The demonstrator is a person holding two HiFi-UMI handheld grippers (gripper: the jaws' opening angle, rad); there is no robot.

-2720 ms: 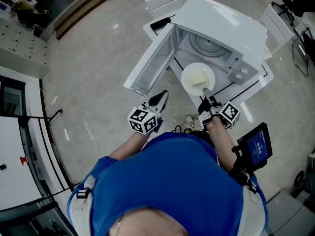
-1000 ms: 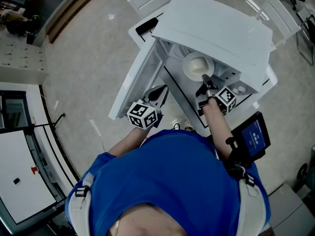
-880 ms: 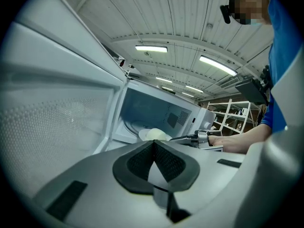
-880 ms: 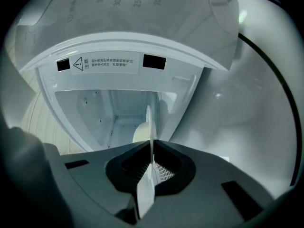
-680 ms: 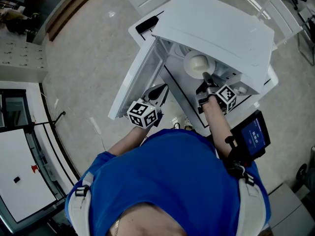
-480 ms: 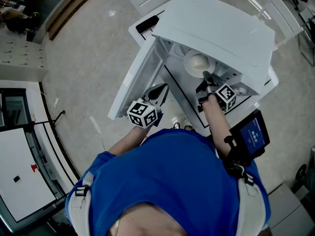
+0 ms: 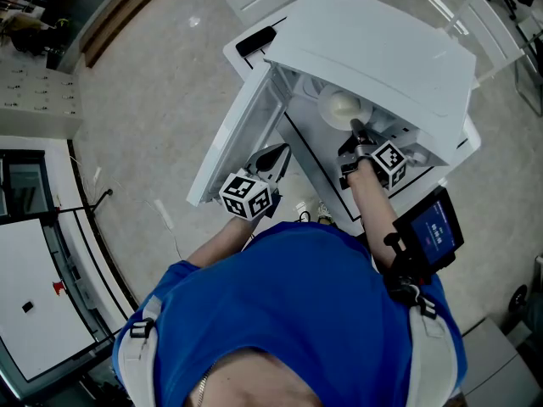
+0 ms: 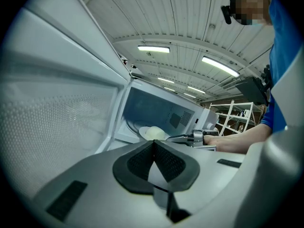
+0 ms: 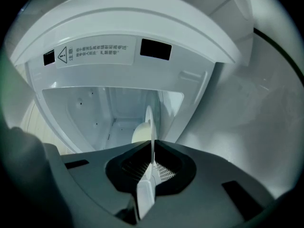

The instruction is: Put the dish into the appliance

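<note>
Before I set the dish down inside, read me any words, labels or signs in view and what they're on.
Label on the microwave frame above the cavity: a warning triangle, then two lines of print, too blurred to read.
Blue screen by the person's right arm: white print, too small to read.
Marker cubes: square patterns only, no words.

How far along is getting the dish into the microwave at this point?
Done: the microwave has its door open, and the dish is inside the cavity. In hand: the right gripper is clamped on the dish's rim; whether the dish rests on the cavity floor I cannot tell. Left: set it down, release, pull out. The left gripper is shut and empty beside the door.
</note>
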